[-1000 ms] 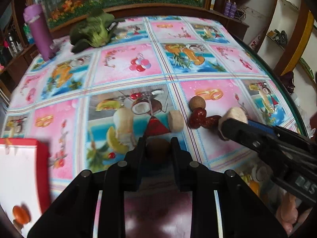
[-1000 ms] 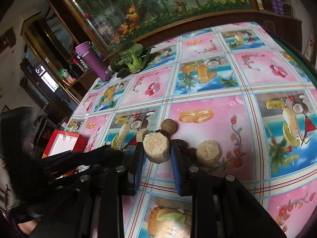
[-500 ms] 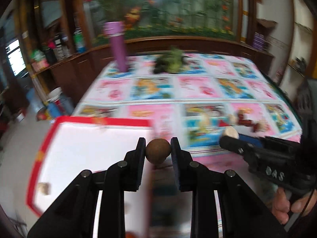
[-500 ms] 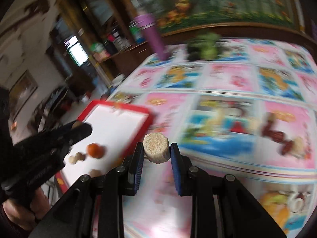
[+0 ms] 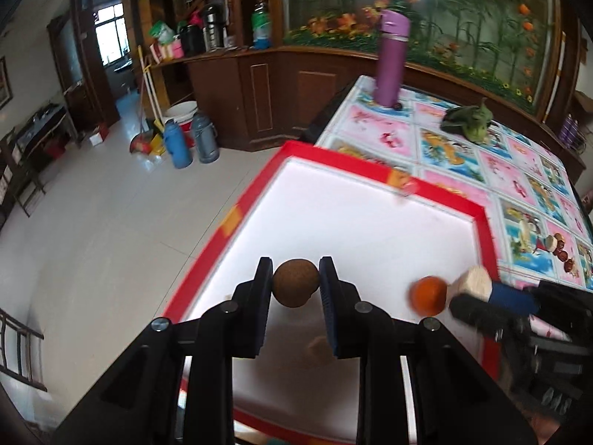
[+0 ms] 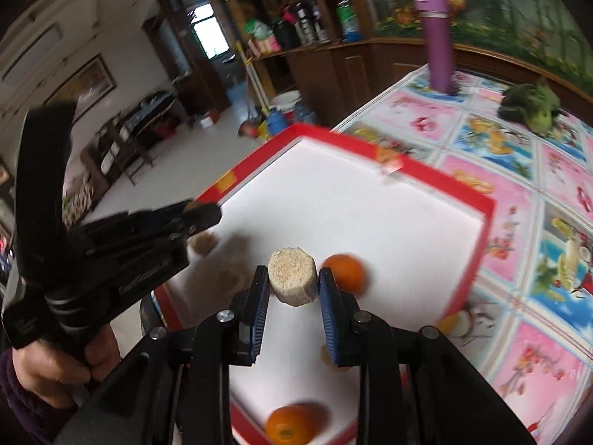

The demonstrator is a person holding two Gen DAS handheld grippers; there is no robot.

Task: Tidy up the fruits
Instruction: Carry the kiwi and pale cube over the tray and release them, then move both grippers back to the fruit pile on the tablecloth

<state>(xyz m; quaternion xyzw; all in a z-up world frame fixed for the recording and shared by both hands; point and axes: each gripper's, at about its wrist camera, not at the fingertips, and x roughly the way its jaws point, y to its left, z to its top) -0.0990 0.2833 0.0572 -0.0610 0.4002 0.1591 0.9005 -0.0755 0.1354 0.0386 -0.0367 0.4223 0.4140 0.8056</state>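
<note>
Above the red-rimmed white tray (image 5: 374, 222): left gripper (image 5: 295, 289) clamped on a brown round fruit (image 5: 295, 282), right gripper (image 6: 292, 284) clamped on a beige cut piece (image 6: 292, 276).

Two round orange fruits (image 6: 343, 272) (image 6: 287, 428), two beige cut cylindrical chunks (image 6: 292, 282) (image 6: 202, 243), one brown round fruit (image 5: 295, 283), one red-rimmed white tray (image 6: 370, 148), one purple flask (image 6: 439, 42).
</note>
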